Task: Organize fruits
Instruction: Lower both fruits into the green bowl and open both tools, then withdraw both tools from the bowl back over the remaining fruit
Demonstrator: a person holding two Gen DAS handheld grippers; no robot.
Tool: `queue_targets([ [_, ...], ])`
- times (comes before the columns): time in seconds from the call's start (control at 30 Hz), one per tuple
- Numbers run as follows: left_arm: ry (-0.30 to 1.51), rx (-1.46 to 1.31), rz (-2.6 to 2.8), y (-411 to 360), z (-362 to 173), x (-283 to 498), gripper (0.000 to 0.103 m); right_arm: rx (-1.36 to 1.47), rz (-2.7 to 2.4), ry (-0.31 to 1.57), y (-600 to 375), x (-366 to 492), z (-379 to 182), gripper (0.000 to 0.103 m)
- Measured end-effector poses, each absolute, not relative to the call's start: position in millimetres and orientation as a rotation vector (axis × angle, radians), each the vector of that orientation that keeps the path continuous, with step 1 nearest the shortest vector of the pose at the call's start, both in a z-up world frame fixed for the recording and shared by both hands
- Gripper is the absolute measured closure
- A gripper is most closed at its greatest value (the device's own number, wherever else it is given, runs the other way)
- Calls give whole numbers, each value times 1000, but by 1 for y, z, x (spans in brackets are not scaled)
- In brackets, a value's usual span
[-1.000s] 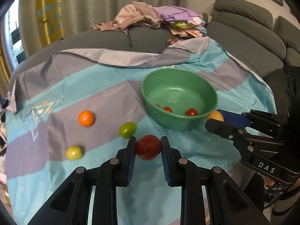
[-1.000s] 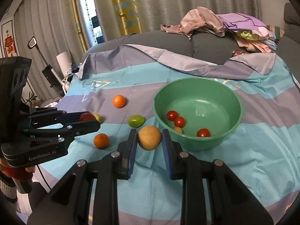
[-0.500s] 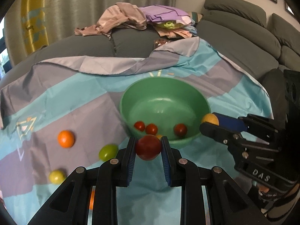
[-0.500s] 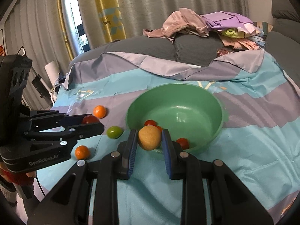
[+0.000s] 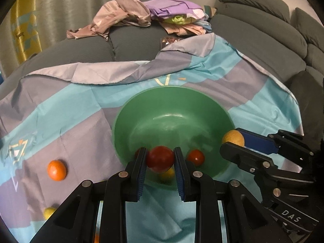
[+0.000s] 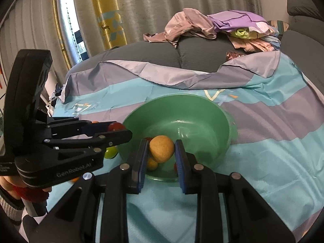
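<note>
Left wrist view looks along the left gripper [image 5: 160, 159], whose two blue-padded jaws are clenched on a dark red tomato [image 5: 160, 158] held over the near rim of the green bowl [image 5: 141, 109]. Inside the bowl lie a small red tomato [image 5: 195, 157] and a yellow fruit [image 5: 167, 173] partly hidden under the held one. From the right of this view the right gripper [image 5: 232, 139] reaches in, grasping a tan round fruit [image 5: 232, 138] at the bowl's right rim. On the striped teal and grey cloth [image 5: 70, 125] to the left of the bowl sit an orange fruit [image 5: 57, 170] and, nearer the lower edge, a small yellow fruit [image 5: 49, 212], well apart from each other.

Seen from the right wrist camera, the tan fruit sits pinched between the blue pads above the bowl's near side, with a small orange-yellow fruit [image 6: 152, 163] in the bowl below it. The left gripper enters from the left with the red tomato at its tip, just beside the bowl's left rim, and a green fruit [image 6: 111, 152] rests on the cloth beneath it. A pile of clothes [image 6: 218, 28] lies on the grey sofa [image 6: 162, 56] behind.
</note>
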State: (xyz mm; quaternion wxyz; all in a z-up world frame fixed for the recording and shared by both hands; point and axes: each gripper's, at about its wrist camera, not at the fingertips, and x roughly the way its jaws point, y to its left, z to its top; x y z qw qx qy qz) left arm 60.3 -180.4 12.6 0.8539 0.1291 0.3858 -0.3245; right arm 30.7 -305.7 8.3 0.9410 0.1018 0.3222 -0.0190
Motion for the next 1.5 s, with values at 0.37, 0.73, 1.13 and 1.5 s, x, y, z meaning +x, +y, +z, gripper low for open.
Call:
queue_targets([
  [0.37,851,328,-652,-194,-11,78,77,224,-43,684,-314,48,-3,76],
  [0.73,867,343,-636,-197,-21,82,77,231,-47,712,-314,55,-10,75],
  [1.13,826,334,-612,-188,-11,77,47,239,-72,711,-313,48,-6,60],
  [1.5,814,237,-522,-117,8,42,46,223,-58,677,-295,17,14,49],
])
